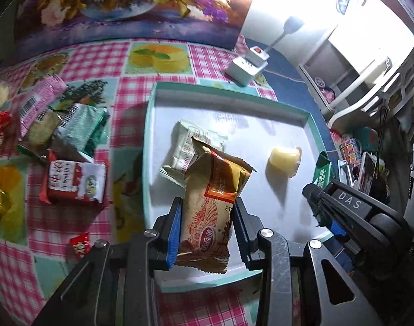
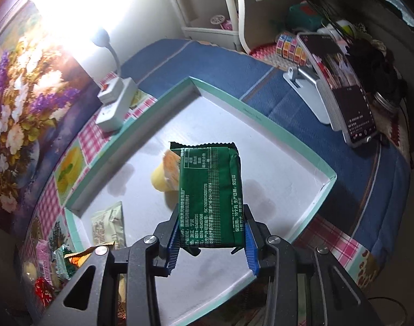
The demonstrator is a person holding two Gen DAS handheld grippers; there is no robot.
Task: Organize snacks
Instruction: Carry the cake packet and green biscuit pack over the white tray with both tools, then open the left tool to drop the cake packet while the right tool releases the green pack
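A tan snack packet [image 1: 209, 212] is being clamped by the left gripper [image 1: 207, 231] over the tray's [image 1: 149, 135] near edge; a green packet [image 2: 211, 195] is being pinched by the right gripper [image 2: 209, 236] mid-tray (jelly cup [image 1: 284, 160] underneath). Crowded releases are risking overlapping or crushed snacks.

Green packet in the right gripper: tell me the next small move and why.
Probably lower it a little and open the jaws. The right gripper holds the green packet over bare floor of the tray, just beside the yellow jelly cup, while the left gripper brings in the tan packet.
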